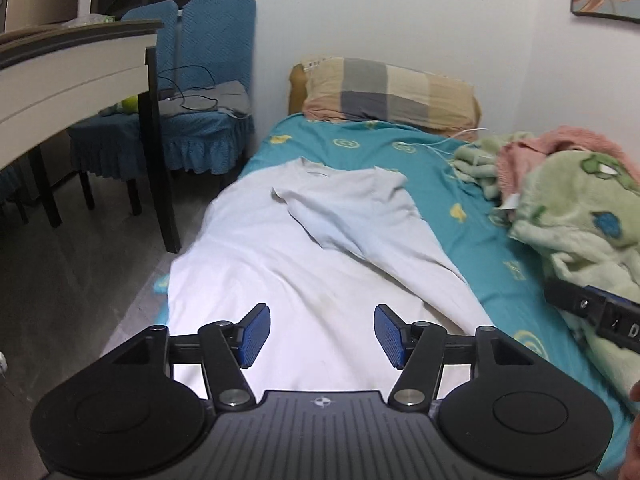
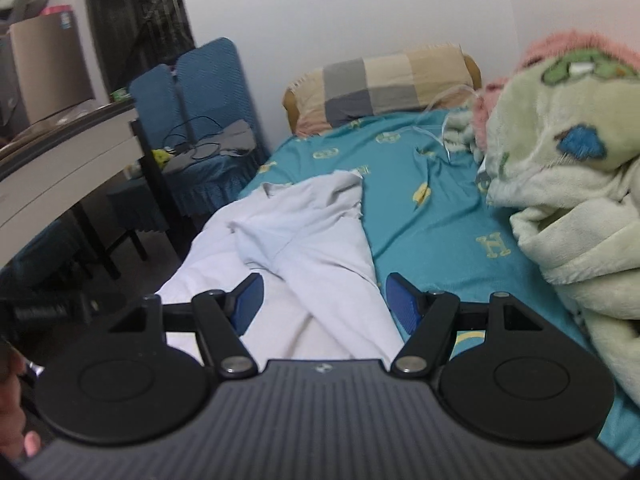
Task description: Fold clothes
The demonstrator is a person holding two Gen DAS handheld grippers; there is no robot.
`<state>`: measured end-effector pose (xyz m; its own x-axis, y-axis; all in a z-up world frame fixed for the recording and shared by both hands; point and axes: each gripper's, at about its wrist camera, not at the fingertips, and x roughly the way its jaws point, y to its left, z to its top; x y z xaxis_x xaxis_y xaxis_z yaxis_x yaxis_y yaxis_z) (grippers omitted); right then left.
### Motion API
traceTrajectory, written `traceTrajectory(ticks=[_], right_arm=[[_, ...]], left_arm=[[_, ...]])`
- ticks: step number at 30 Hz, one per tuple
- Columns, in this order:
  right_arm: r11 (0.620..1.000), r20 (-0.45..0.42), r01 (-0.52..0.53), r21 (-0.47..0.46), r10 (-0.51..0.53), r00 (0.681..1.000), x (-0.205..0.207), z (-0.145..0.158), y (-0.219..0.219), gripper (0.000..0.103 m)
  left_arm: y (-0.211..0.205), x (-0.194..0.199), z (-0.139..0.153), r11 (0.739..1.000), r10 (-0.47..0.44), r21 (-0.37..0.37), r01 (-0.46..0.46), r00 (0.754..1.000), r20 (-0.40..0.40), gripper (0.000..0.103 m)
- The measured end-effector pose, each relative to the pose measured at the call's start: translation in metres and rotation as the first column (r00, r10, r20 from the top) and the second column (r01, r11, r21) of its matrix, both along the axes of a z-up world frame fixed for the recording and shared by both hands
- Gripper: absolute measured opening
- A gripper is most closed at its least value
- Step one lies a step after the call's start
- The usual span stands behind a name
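Note:
A white garment (image 1: 280,248) lies lengthwise on the teal bed sheet (image 1: 472,240), with its right side and sleeve folded in over the middle. It also shows in the right wrist view (image 2: 312,248). My left gripper (image 1: 322,334) is open and empty, held above the garment's near end. My right gripper (image 2: 322,306) is open and empty above the garment's right edge. Part of the right gripper's body (image 1: 596,314) shows at the right edge of the left wrist view.
A plaid pillow (image 1: 390,92) lies at the bed's head. A green and pink blanket pile (image 1: 580,208) fills the bed's right side. A white cable (image 1: 452,140) lies by it. A white table (image 1: 76,76) and blue-covered chairs (image 1: 208,80) stand left of the bed.

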<state>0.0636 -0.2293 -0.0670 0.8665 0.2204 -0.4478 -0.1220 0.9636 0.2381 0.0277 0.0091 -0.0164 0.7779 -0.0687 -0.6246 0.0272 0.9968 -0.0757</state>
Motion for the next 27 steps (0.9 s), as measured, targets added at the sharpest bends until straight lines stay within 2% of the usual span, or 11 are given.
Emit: traceTrajectory(ticks=[3,6,12,16,22,27], right_arm=[[1.0,0.018,0.018,0.011,-0.018,1.0,-0.027,0.004,-0.001,0.069],[0.999,0.038,0.034,-0.008,-0.033,0.999,-0.044,0.003,-0.001,0.069],[0.997,0.036,0.068,0.023,-0.069,0.997,-0.035,0.005,-0.012,0.069],[0.985,0.042,0.141,0.103,-0.146,0.988,-0.037,0.014,-0.048,0.069],[0.934,0.044,0.312,0.172,-0.324,0.945,-0.044,0.015,-0.109,0.069],[0.883,-0.044,0.368,0.291,-0.372,0.927,-0.036,-0.003,-0.139,0.072]], left_arm=[[-0.005,-0.009,-0.005,0.999,-0.027,0.019,0.027,1.0,0.002,0.064],[-0.01,-0.005,-0.011,0.999,-0.045,0.006,0.045,0.999,0.003,0.065],[-0.01,0.012,-0.034,0.998,-0.044,-0.037,0.042,0.997,-0.056,0.065],[-0.019,0.014,-0.045,0.994,-0.077,-0.083,0.068,0.991,-0.111,0.065],[-0.08,0.02,-0.051,0.977,-0.182,-0.137,0.161,0.971,-0.154,0.065],[-0.152,0.03,-0.07,0.943,-0.288,-0.231,0.238,0.933,-0.215,0.061]])
